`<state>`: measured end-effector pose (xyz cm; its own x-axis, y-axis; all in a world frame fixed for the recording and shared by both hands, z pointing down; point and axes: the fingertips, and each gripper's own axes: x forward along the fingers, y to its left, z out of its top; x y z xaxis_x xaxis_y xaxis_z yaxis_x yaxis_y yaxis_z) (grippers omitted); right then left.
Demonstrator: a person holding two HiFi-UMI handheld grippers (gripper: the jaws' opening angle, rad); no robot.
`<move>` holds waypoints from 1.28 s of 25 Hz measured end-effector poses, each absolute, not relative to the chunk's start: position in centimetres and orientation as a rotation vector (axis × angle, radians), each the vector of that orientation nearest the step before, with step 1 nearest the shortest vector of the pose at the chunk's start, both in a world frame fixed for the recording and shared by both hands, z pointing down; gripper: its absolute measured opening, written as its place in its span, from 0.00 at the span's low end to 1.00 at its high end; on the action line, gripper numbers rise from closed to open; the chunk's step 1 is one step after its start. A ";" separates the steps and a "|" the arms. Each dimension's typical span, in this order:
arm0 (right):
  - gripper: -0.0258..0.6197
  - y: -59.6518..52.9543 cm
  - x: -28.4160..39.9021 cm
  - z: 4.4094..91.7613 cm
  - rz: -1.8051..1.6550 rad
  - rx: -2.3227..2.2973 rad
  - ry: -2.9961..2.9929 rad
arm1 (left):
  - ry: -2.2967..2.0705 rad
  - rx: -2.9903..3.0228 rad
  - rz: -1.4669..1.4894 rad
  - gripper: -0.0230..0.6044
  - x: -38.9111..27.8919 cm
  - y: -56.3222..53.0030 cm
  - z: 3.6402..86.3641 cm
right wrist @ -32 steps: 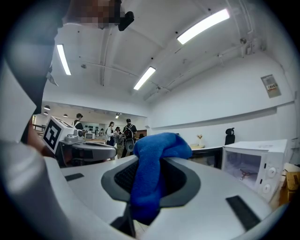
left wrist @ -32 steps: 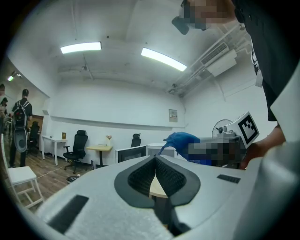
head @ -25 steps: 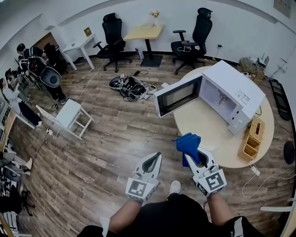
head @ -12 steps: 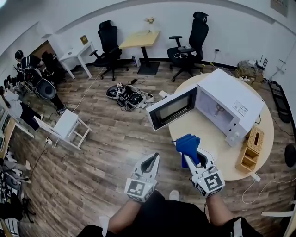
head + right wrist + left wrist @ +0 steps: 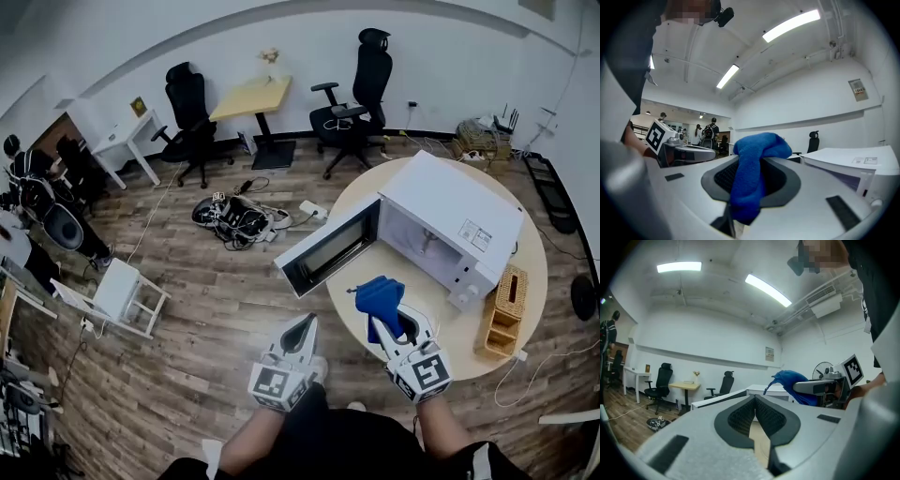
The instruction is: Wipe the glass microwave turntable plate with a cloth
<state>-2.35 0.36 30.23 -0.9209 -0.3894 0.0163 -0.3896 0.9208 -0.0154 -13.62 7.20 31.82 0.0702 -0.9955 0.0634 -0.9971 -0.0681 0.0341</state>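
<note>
The left gripper [image 5: 306, 324] hung lowest and nearest the body, over the wood floor beside the table edge. In its own view [image 5: 754, 398] the two dark pads met at the tip with nothing between them. Just to its right, the right gripper [image 5: 388, 315] had its fingers clamped on the blue cloth [image 5: 380, 292]. In the right gripper view that cloth [image 5: 758, 146] bulged out over the fingertips and trailed down between the pads.

Ahead of those fingers lay the bare top of the round table [image 5: 441, 317]. Beyond that stood the white microwave [image 5: 469, 208], with its door [image 5: 323, 251] swung wide open to the left, ahead of the left gripper's tips. The open cavity [image 5: 419, 234] faced back toward the person, ahead of the cloth and a little to the right of it.

The glass turntable plate could not be made out. Only a small fitting showed at the middle of the cavity, so whether the plate sat there was unclear. If it did, the right gripper was plainly the nearer one, and a forward, slightly rightward reach would probably carry the cloth in. The left fingers would have to pass round the door to steady anything.
</note>
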 end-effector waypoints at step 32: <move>0.19 -10.9 -2.7 33.2 0.034 1.476 -2.622 | -1.242 2.778 0.079 0.05 -13.6 -9.1 34.2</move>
